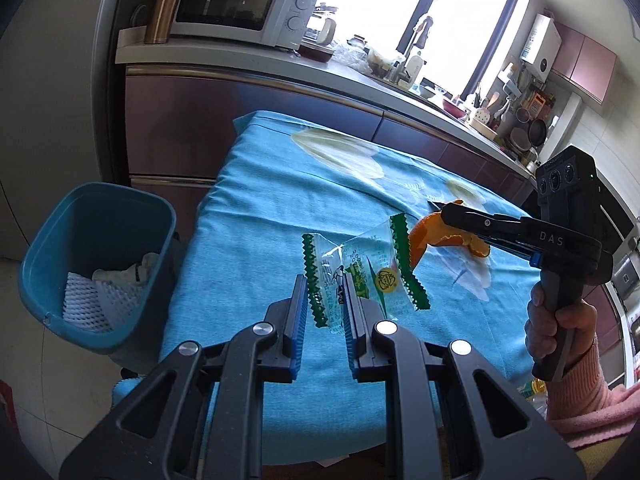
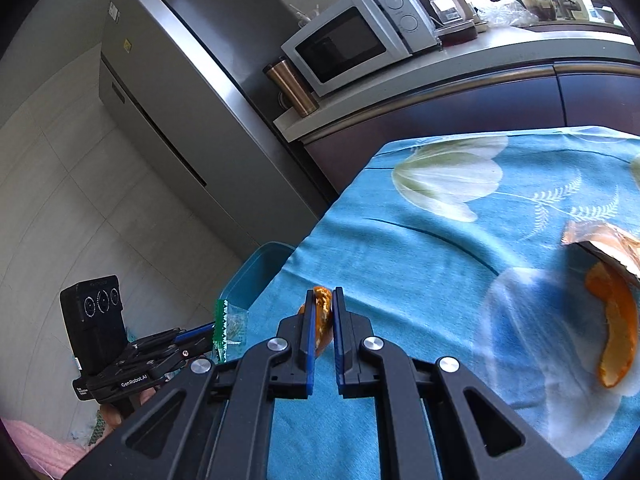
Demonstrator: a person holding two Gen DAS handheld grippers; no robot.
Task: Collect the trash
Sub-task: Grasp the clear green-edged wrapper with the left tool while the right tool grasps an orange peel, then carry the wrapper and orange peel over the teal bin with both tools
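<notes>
Left gripper [image 1: 326, 294] clenched on wrapper [image 1: 360, 276] — right gripper [image 2: 322, 304] on orange peel [image 2: 322, 312]. Bin [image 1: 96, 256] at 9 o'clock. Thin film could slip out short of it — only 1 edge pinched.

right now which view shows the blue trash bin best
The left wrist view. It shows the blue trash bin whole beside the table, its open mouth toward the camera, with white foam netting and crumpled paper inside. The right wrist view catches only a part of its rim past the table edge; the contents are hidden.
</notes>
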